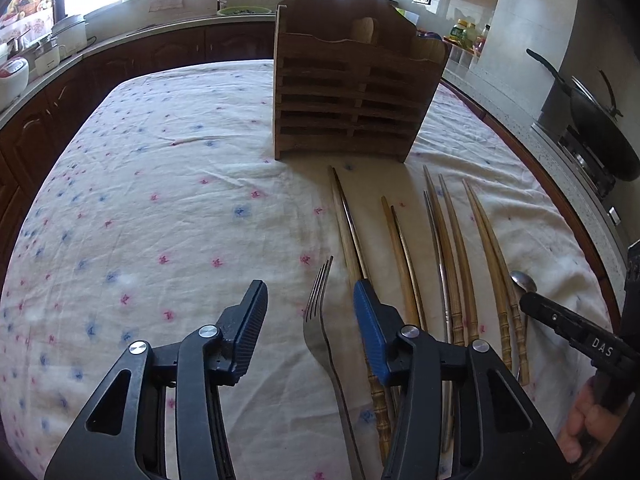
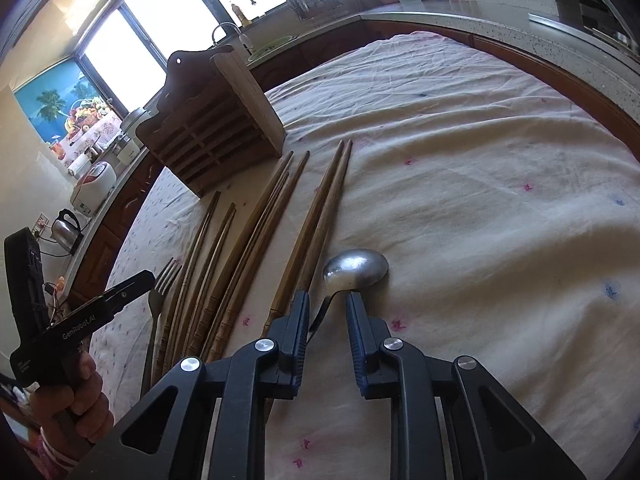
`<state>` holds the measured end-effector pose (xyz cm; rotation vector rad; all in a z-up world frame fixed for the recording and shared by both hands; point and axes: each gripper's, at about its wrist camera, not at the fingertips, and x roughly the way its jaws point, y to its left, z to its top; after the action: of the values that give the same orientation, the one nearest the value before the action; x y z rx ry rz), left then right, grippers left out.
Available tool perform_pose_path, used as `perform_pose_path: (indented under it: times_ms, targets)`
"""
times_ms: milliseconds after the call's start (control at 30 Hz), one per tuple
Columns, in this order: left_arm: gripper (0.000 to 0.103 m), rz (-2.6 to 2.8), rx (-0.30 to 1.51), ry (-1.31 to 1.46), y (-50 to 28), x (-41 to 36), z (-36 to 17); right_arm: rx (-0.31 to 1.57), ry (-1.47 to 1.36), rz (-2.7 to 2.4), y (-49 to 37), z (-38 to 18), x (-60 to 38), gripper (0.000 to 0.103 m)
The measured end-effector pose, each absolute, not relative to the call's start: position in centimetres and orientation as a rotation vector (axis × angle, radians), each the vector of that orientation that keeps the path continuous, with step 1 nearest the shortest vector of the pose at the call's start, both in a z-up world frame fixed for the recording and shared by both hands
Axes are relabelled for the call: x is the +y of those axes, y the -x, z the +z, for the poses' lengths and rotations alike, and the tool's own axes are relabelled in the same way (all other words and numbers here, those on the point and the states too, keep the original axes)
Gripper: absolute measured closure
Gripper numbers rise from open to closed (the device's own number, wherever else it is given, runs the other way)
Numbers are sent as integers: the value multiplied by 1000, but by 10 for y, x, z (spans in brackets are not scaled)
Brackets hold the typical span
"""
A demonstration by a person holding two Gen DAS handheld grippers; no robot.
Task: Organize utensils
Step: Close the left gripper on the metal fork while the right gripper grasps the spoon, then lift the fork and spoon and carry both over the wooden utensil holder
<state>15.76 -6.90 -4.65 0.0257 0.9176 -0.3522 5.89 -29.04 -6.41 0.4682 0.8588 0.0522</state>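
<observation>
Straddling a silver metal fork (image 1: 320,320) on the floral-clothed worktop (image 1: 160,200), the left gripper (image 1: 308,300) has its fingers parted, not touching it, before a slatted wooden holder (image 1: 352,100). From the right wrist, the right gripper (image 2: 328,304) brackets a silver spoon (image 2: 356,268) beside wooden chopsticks (image 2: 320,216); fingers apart, contact unclear.

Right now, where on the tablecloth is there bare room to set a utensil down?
Bare cloth lies left of the fork, up to the wooden holder, and right of the spoon toward the table's edge. It is crowded between fork and spoon, where the chopsticks lie side by side.
</observation>
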Motion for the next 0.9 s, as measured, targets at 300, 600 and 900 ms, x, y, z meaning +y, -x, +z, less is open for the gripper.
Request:
perform_pose_path:
  times_ms: [300,600,900]
  targets:
    - [97,-378,954,-19,-167,-70,-58,847,-531,107,-70,-67,-295,97]
    - [99,-396,851,65,-144,-42,-24,728,-446,93,-45,-25,-291,101]
    - [100,-417,707,101,-122,-21,27,585,-360,97,-31,30,-280,101]
